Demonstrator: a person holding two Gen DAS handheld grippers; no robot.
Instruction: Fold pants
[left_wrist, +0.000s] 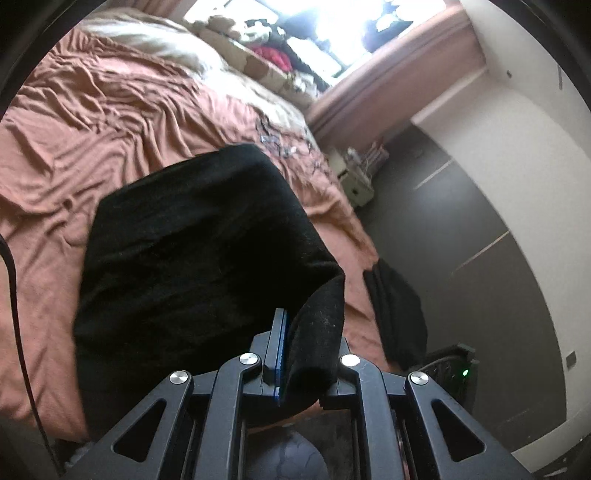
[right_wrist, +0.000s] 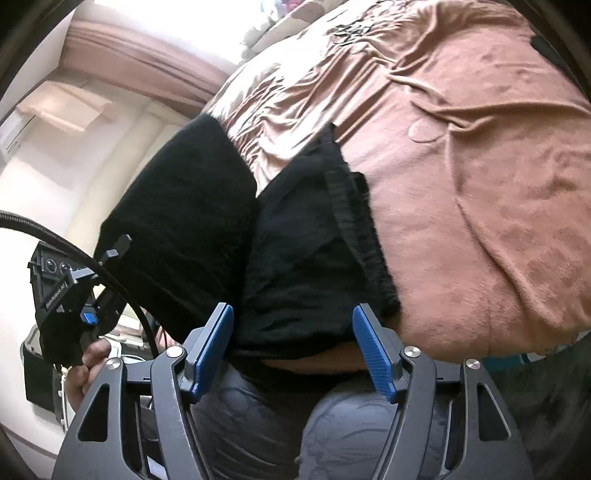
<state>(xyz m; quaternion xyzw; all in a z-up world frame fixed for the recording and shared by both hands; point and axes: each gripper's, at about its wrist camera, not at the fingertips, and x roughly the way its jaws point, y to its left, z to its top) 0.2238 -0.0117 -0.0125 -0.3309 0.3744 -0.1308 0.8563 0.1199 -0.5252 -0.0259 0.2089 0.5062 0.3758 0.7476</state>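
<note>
Each hand-held gripper is a black frame of angled linkage arms with triangular cut-outs and round silver screws at the pivots. The left gripper (left_wrist: 291, 354) has a thin blue ribbed pad on a black finger. The right gripper (right_wrist: 293, 347) carries two blue ribbed pads (right_wrist: 216, 341) on black fingers. In the right wrist view the left gripper's black body (right_wrist: 61, 291) bears small white lettering, two round buttons, a blue clip and a thick black cable (right_wrist: 122, 291). The person wears grey patterned trousers (right_wrist: 332, 435).
</note>
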